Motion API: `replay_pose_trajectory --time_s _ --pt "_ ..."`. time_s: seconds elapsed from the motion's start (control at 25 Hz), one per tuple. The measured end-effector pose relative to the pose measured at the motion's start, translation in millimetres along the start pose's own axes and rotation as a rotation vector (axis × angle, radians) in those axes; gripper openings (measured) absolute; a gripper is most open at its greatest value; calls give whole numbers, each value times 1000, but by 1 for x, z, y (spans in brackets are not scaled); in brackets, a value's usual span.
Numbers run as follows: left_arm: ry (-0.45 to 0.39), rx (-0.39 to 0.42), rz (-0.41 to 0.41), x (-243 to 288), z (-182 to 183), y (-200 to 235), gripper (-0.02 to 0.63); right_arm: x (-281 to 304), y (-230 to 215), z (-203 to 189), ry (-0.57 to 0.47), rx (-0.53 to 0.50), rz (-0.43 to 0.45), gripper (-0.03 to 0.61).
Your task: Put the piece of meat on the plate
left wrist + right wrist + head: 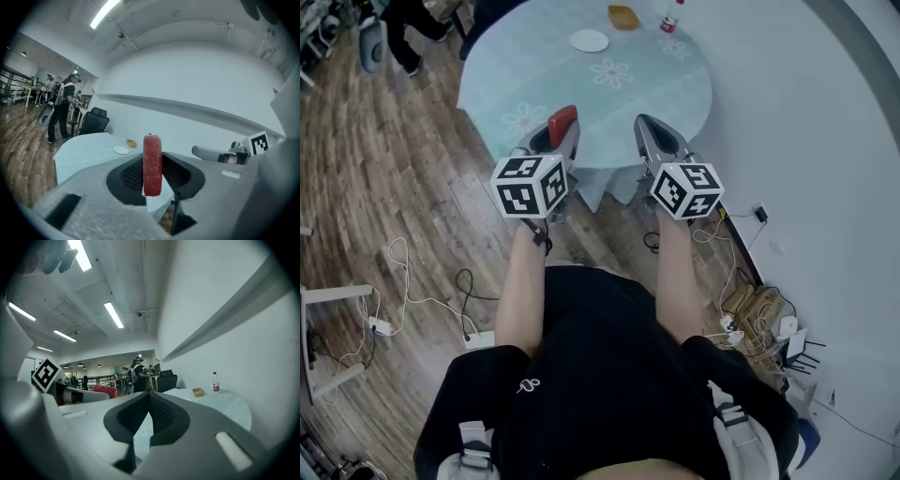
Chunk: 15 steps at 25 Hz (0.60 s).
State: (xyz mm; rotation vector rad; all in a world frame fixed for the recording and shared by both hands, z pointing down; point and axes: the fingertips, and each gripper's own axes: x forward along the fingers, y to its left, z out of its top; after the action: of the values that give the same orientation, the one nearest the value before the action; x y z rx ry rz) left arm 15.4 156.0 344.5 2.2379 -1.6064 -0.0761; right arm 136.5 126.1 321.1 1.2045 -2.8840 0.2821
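Observation:
A red piece of meat [562,120] [152,164] stands upright between the jaws of my left gripper [555,136] [153,180], which is shut on it. I hold it over the near edge of the round table [581,94] with its pale blue cloth. The small white plate [589,40] [121,150] lies at the far side of the table, well ahead of both grippers. My right gripper [651,129] [149,399] is level beside the left one, its jaws shut with nothing between them.
A tan block [622,16] [198,392] and a bottle with a red label [671,19] [215,381] stand at the table's far edge. A white wall runs along the right. Cables [422,300] lie on the wooden floor. A person [61,110] stands beyond the table.

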Motion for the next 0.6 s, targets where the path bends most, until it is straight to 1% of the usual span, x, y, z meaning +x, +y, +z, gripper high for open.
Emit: replay_pose_trajectory --time_s 0.12,0.24,0.4,0.6 --pt "4 19 -10 8 -2 -9 89 0 -15 -5 -5 27 -8 11" --pt "20 27 -2 11 -6 -4 89 8 -18 -13 8 41 -6 11" --pt "21 19 9 23 1 17 89 34 -21 -15 9 53 9 11" --pt "56 -4 13 69 1 60 89 92 -47 -25 37 67 -2 11"
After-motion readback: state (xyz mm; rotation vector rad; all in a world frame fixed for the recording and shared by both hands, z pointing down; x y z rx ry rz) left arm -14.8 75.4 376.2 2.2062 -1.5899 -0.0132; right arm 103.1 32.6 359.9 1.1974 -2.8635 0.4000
